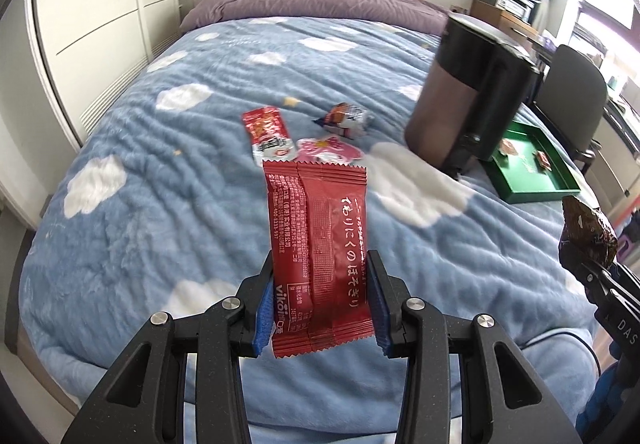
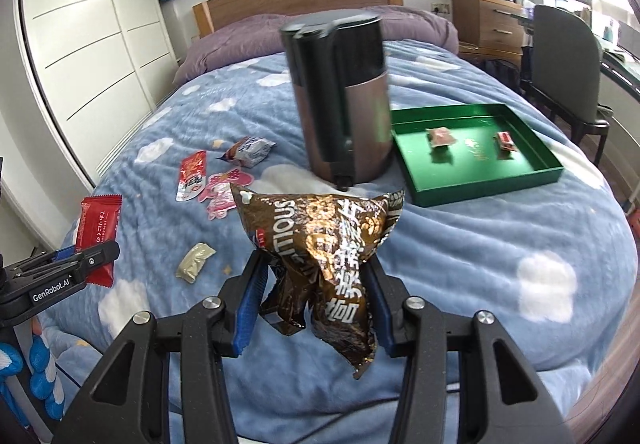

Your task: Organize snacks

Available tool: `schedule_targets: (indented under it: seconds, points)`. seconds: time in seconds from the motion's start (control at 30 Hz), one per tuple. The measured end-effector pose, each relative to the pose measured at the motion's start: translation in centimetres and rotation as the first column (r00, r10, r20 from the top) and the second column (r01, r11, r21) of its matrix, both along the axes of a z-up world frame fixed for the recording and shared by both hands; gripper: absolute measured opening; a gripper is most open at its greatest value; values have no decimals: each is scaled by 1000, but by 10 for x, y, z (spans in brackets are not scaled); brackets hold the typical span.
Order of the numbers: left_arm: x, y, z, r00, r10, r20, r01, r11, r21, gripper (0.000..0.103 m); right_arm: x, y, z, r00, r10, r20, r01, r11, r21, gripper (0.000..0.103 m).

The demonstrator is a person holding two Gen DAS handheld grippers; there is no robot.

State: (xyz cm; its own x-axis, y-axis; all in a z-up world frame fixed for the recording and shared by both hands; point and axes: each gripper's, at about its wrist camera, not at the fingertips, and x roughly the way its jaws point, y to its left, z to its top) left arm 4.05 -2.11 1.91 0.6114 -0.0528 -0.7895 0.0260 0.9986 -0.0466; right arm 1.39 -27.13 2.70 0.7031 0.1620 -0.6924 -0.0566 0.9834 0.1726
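Far left, a white panelled wardrobe (image 2: 80,44) runs along the side of the bed (image 2: 480,244), which is covered in a blue blanket with white clouds.

The left gripper (image 1: 320,296) is raised above the blanket, jaws clenched on the lower part of a red snack packet (image 1: 316,244) — upright, Japanese lettering down its face, blue pads pressed to both edges. The same packet and gripper show at the left edge of the right wrist view.

Just beyond on the blanket lies a loose cluster: a red-and-white sachet (image 2: 191,175), a pink flower-shaped packet (image 2: 222,190) touching its right side, and a crumpled silver-blue wrapper (image 2: 249,150) a little further back. A small olive-green sachet (image 2: 195,262) lies apart, nearer the cameras.

Centre, the right gripper (image 2: 316,284) grasps a brown foil snack bag (image 2: 320,244) around its pinched middle; the top of the bag fans out above the jaws — held in the air above the blanket.

Behind it, a tall cylindrical bin (image 2: 340,96) with a black lid stands on the bed, blurred. Just to its right lies a green tray (image 2: 548,172), with a pinkish packet (image 2: 440,138) and a small red packet (image 2: 505,140) inside, well apart.

Far right: a dark chair (image 2: 568,56) beside the bed.
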Motion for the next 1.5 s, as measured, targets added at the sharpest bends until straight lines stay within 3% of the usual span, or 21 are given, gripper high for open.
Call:
schedule_targets:
  seconds: [0.4,0.83,1.17,1.5]
  points:
    - [-12,-67,6,992,-127,-9,128,991,46,35,-25,-63,1,994,-110,25,109,993,36,31]
    - [0,-160,-5,954,-290,-74,296,952,79,35,-18,-140,-16,975,-223,0,222,972,79,31]
    - [30,-219,-18,923,-364,-122,373,926,65,35,14,-193,-33,961,-276,-23,277,958,73,31]
    - [92,-285,-29,902,-414,-126,421,906,43,35,76,-238,-44,956,-294,-25,294,955,46,31]
